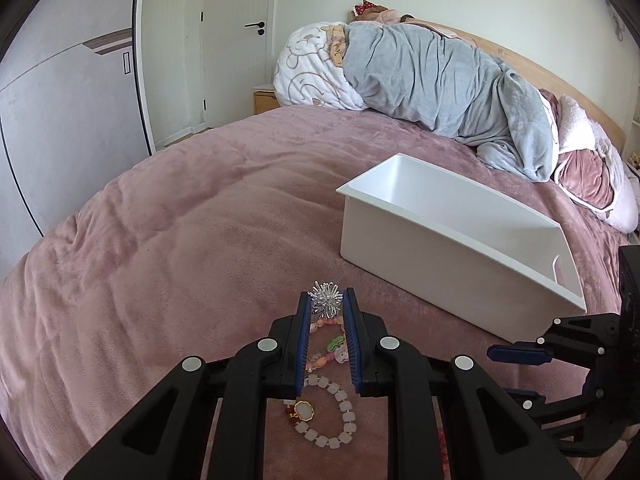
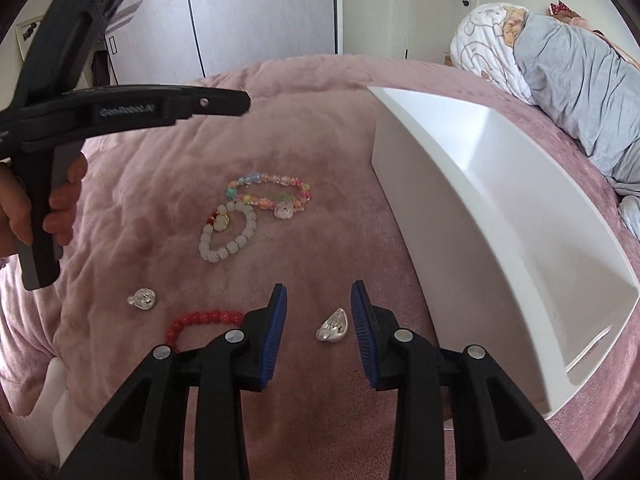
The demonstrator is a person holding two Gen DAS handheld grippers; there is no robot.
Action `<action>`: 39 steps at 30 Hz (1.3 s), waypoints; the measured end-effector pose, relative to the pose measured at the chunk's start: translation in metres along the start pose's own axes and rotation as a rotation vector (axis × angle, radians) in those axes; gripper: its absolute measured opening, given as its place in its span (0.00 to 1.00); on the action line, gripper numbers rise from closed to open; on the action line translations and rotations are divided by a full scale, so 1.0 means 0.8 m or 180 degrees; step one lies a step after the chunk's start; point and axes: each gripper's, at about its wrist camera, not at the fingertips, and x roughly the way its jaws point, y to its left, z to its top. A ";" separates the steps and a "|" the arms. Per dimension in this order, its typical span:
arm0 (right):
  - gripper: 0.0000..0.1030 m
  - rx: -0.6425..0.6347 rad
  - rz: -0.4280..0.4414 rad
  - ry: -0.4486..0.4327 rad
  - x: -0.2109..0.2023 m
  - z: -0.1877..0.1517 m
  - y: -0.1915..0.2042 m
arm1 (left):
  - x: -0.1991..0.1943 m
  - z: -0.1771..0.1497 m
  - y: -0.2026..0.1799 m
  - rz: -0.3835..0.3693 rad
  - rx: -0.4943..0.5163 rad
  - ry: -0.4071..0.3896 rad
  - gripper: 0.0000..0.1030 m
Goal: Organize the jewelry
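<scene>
silver brooch [image 1: 327, 301] pinched at left gripper [image 1: 326, 300] tips above pink bedspread [image 1: 180, 240] | white bin [image 1: 460, 240] at 2 o'clock | right gripper [image 2: 319, 300] part open, silver charm [image 2: 332, 326] between pads, untouched | bracelets [image 2: 248, 212] at 11 o'clock

Bedroom, daylit. Pink blanket [image 1: 180, 220] spread over a bed. Grey duvet [image 1: 440, 84] bunched at the far end beside a white printed pillow [image 1: 308, 68], against a wooden headboard [image 1: 560, 80]. Pale walls, white door [image 1: 236, 32] with black handle, grey wardrobe [image 1: 68, 92], wooden nightstand [image 1: 264, 100] beside the bed.
</scene>
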 end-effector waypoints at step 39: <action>0.18 0.0353 0.0143 -0.0737 -0.080 0.049 -0.033 | 0.005 0.010 -0.012 -0.0195 0.0190 -0.0192 0.21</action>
